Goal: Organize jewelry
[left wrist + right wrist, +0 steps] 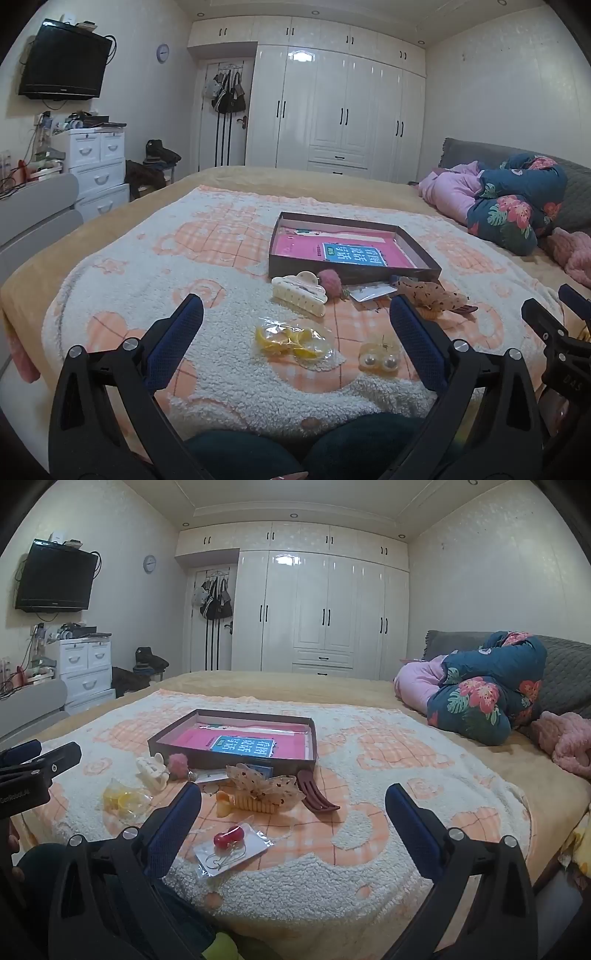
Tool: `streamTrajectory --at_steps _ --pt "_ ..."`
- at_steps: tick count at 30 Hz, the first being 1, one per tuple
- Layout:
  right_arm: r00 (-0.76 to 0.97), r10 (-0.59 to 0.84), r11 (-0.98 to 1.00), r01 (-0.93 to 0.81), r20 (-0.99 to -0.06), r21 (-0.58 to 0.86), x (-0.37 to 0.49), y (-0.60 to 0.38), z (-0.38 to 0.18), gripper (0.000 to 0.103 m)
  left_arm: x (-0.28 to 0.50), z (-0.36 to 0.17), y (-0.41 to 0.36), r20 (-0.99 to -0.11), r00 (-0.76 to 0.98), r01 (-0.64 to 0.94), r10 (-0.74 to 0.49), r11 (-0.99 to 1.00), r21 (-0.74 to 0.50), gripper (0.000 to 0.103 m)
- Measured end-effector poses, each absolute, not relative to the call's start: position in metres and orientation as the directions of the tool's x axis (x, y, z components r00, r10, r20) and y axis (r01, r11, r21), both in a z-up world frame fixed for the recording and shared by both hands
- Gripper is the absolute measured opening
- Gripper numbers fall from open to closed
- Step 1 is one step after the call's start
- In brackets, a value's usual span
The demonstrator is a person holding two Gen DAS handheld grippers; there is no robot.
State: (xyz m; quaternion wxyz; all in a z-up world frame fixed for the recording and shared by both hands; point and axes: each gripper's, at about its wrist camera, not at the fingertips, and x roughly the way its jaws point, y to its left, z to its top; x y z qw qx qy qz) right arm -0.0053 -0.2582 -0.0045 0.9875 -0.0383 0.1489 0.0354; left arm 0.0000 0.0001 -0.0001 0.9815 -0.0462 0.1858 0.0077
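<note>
A shallow dark box (354, 271) (236, 760) with a pink lining lies on the blanket. Before it are a cream claw clip (299, 295) (152, 773), a pink pompom (328, 281), a yellow piece in a clear bag (291, 341) (123, 799), pearl earrings (380, 360), a spotted bow clip (432, 295) (264, 786), a maroon fork clip (317, 794) and red cherry earrings on a card (229, 843). My left gripper (295, 325) hovers open over the yellow bag. My right gripper (293, 812) hovers open near the cherry card. Nothing is held.
The fleece blanket (140, 280) covers a wide bed. Folded floral and pink bedding (476, 698) lies at the right. White drawers (98, 166) and a wall television (62, 61) stand left, wardrobes (321, 613) at the back. A person's dark-clothed legs (295, 450) sit at the near edge.
</note>
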Motion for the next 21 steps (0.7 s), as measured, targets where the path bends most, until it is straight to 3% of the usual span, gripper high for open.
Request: streamTrajectory --at_steps 21 --pt "0.949 0.057 0.995 -0.079 -0.309 -0.06 -0.0031 -0.2612 -0.0034 0.097 0.0019 0.0017 0.0005 -0.363 0.932 -0.032 0.001 0.996 -0.079 0.092"
